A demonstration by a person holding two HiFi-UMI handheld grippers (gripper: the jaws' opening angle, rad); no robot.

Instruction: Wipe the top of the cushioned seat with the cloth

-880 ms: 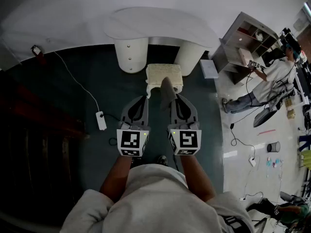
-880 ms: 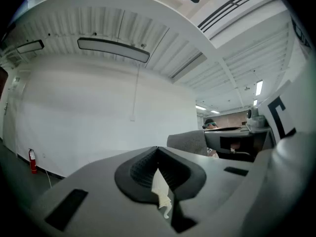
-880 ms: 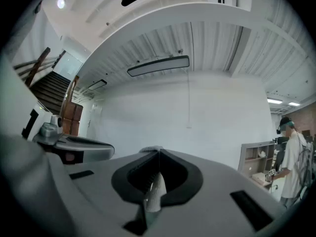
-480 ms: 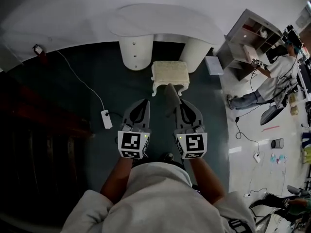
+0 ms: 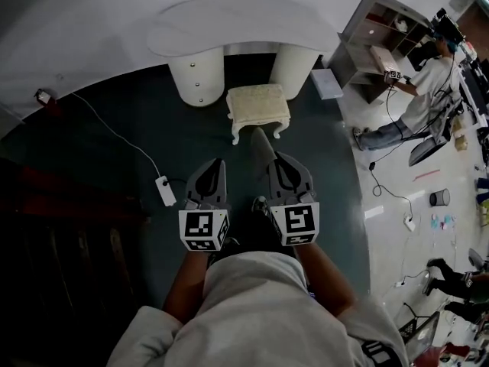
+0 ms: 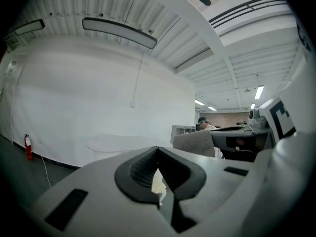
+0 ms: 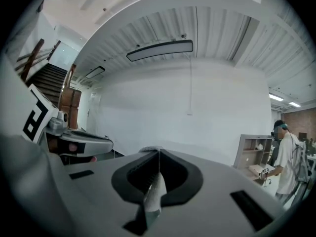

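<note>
The cushioned seat (image 5: pixel 260 104), a small cream stool with white legs, stands on the dark floor in front of me. My right gripper (image 5: pixel 275 157) is shut on a grey cloth (image 5: pixel 261 145) that sticks up toward the seat, its tip just short of the seat's near edge. In the right gripper view the cloth (image 7: pixel 154 194) is pinched between the jaws of the right gripper (image 7: pixel 159 154). Beside it, my left gripper (image 5: pixel 216 163) is shut with nothing in it. In the left gripper view the left gripper (image 6: pixel 158 152) has the cloth (image 6: pixel 195 143) at its right.
A white desk (image 5: pixel 237 23) on two round pedestals stands just behind the seat. A power strip (image 5: pixel 166 191) with its cable lies on the floor at the left. A shelf unit (image 5: pixel 374 33) and a person (image 5: pixel 424 90) are at the far right.
Both grippers have drawn back a little from the seat. The cloth's tip, which overlapped the seat's near edge, now lies just short of it. Both stay shut.
</note>
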